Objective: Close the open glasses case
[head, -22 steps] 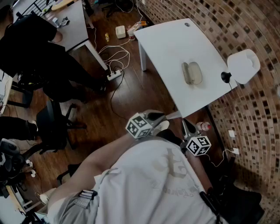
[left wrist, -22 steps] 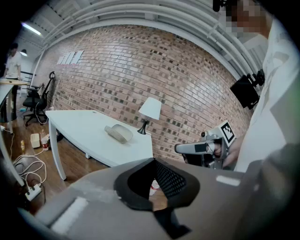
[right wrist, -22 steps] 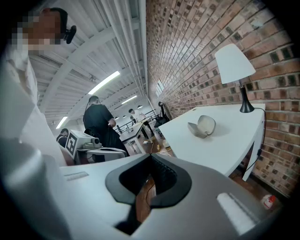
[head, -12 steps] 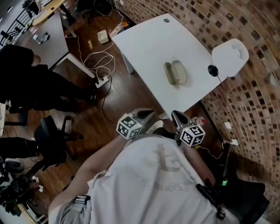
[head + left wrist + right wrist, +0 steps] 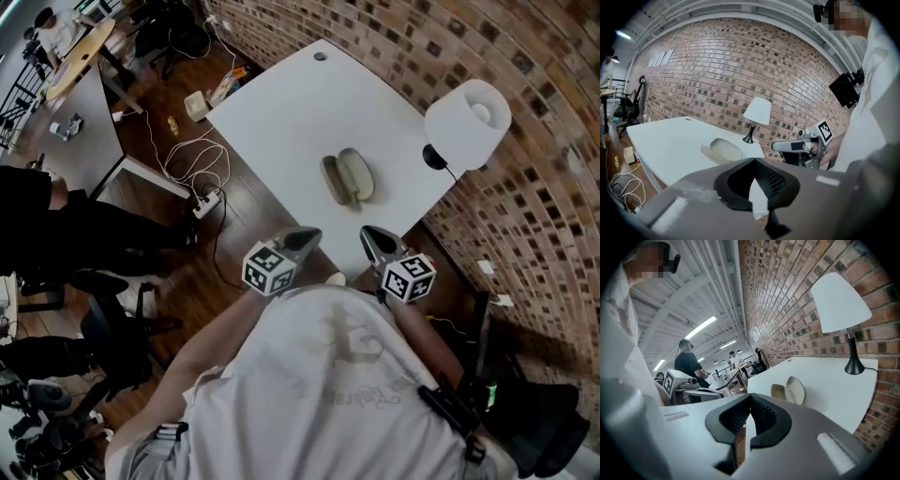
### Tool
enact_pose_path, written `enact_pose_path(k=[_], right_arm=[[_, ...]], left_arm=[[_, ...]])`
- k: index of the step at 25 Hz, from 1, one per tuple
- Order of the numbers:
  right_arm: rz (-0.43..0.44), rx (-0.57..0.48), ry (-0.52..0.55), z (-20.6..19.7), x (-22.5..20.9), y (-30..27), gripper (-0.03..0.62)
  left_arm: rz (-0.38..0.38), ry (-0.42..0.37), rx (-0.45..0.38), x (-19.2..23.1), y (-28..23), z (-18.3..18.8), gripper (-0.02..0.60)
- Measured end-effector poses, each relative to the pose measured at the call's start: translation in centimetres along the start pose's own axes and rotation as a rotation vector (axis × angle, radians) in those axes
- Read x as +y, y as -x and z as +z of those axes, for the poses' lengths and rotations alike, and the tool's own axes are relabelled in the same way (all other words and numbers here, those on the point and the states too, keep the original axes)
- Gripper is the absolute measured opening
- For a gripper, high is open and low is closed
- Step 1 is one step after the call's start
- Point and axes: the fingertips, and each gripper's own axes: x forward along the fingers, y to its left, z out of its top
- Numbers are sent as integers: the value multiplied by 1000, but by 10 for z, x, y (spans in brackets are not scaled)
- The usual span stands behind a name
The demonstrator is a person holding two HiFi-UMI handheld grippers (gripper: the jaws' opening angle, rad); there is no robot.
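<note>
Left hand-held gripper (image 5: 306,234) and right hand-held gripper (image 5: 368,233): I hold both closed, empty. Glasses case (image 5: 347,176) lies open on bench (image 5: 281,103).

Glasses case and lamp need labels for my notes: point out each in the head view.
glasses case (image 5: 356,174), head view, on its lighter open half.
lamp (image 5: 466,124), head view, on the white shade.

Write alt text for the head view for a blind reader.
An open beige glasses case lies on a white table, beside a white-shaded lamp and a brick wall. A person in a white shirt holds the left gripper and right gripper at the table's near corner, both short of the case.
</note>
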Motion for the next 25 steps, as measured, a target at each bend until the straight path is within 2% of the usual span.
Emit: enact_pose_path(k=[5,9,14,19,25], right_arm=[[-33,-17,-24,5,-20,8,8],[-74,-30,-56,2,-36,22,8],[-141,-41,-101,-8,-36,37,8],[-132,-60,-107,-5,-40,30,8],[-151,-56,-120,-6,-43,21,8]], left_arm=[[-32,-18,13,-2,-27,11,6],[-91,-48,66,-18,-46,5,6],[-161,-69,113,-28,-50,9,6],[-202,-139,148,-41,-61,9,6],[-219,-121,163,-26,-65,8,6]])
